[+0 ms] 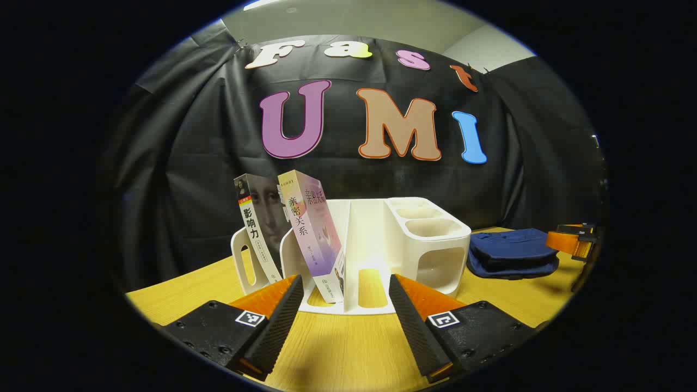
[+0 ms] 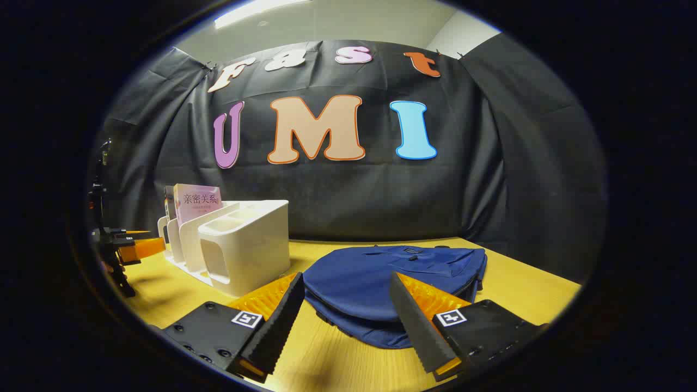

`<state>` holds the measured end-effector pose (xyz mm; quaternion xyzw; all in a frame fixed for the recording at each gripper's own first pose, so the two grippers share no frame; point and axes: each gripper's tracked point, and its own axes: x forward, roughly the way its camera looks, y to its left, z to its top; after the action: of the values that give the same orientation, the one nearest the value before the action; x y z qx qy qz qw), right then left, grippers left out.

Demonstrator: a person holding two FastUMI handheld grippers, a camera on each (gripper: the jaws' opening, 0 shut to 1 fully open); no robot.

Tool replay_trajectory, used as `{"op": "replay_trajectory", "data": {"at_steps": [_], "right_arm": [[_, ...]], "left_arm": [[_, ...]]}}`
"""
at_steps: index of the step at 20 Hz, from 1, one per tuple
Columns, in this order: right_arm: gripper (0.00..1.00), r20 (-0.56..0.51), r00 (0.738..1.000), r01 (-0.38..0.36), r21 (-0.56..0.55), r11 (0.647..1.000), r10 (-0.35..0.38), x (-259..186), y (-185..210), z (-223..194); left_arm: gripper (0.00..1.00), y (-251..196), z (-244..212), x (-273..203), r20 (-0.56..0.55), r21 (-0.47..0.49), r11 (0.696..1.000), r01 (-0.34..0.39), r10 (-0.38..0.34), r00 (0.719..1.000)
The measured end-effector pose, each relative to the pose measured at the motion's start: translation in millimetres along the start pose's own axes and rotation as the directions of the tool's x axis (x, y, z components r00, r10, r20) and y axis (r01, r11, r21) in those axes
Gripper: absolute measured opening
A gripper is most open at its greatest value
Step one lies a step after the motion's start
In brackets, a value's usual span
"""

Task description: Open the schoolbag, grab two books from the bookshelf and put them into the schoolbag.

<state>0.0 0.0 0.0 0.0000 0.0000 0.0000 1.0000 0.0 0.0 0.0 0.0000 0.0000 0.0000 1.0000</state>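
— What is the booth showing?

— A yellow wooden table [image 1: 348,348] is standing before a black cloth wall. A white bookshelf [image 1: 375,245] is sitting near the table's back, with two books standing in its slots, long axes running up and leaning to the left in the left gripper view: a grey-covered book [image 1: 258,228] and a pink book [image 1: 313,231] just beside it, spines facing the camera.

— And the schoolbag?

— The blue schoolbag [image 2: 381,283] is lying flat on the table beside the bookshelf, its long axis running across the right gripper view. Whether it is unzipped is hard to tell.

— The grippers?

— The left gripper [image 1: 346,321] is hovering before the bookshelf, jaws spread and holding nothing. The right gripper [image 2: 346,321] is pointing at the schoolbag, jaws likewise apart and empty.
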Motion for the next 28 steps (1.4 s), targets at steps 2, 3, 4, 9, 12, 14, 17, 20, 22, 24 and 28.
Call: {"op": "replay_trajectory", "data": {"at_steps": [2,3,4,9,12,14,17,20,22,24,28], "right_arm": [[0.99,0.0,1.0,0.0,0.0,1.0,0.0,-0.5,-0.4,-0.7],[0.99,0.0,1.0,0.0,0.0,1.0,0.0,-0.2,0.1,-0.6],[0.99,0.0,1.0,0.0,0.0,1.0,0.0,0.2,0.1,-0.4],[0.99,0.0,1.0,0.0,0.0,1.0,0.0,-0.2,0.0,-0.4],[1.0,0.0,1.0,0.0,0.0,1.0,0.0,-0.1,0.3,0.0],[1.0,0.0,1.0,0.0,0.0,1.0,0.0,0.3,0.3,0.5],[0.99,0.001,1.0,0.0,0.0,1.0,0.0,-0.5,0.0,0.3],[0.99,0.0,1.0,0.0,0.0,1.0,0.0,-0.8,-0.1,-0.4],[0.99,0.0,1.0,0.0,0.0,1.0,0.0,-1.1,-0.3,-0.1],[0.99,0.0,1.0,0.004,-0.001,1.0,-0.004,-0.9,-1.3,0.1],[0.99,-0.001,1.0,-0.006,0.0,1.0,0.006,-0.6,0.8,0.2]], "left_arm": [[0.92,-0.3,0.7,0.4,0.0,0.0,1.0,0.0,0.0,1.0],[0.93,-0.3,1.3,-0.3,0.0,0.0,1.0,0.0,0.0,1.0],[0.93,0.0,1.2,-0.6,0.001,0.0,1.0,0.0,0.0,1.0],[0.92,-0.5,0.9,0.2,0.0,0.0,1.0,-0.001,0.001,1.0],[0.93,-0.5,0.3,-0.4,0.001,0.0,1.0,-0.001,0.001,1.0],[0.92,-0.5,0.9,-0.3,0.001,0.001,1.0,-0.001,0.001,1.0],[0.92,-0.3,0.9,-0.7,0.001,0.001,1.0,-0.001,0.001,1.0],[0.92,-0.7,0.5,-0.4,0.0,0.0,1.0,-0.001,0.001,1.0],[0.93,-0.4,0.6,-0.6,0.0,0.0,1.0,-0.001,0.001,1.0],[0.92,-0.6,0.4,-0.2,0.0,0.0,1.0,0.0,0.0,1.0],[0.92,-0.6,0.4,0.1,0.001,0.0,1.0,-0.001,0.001,1.0]]}}
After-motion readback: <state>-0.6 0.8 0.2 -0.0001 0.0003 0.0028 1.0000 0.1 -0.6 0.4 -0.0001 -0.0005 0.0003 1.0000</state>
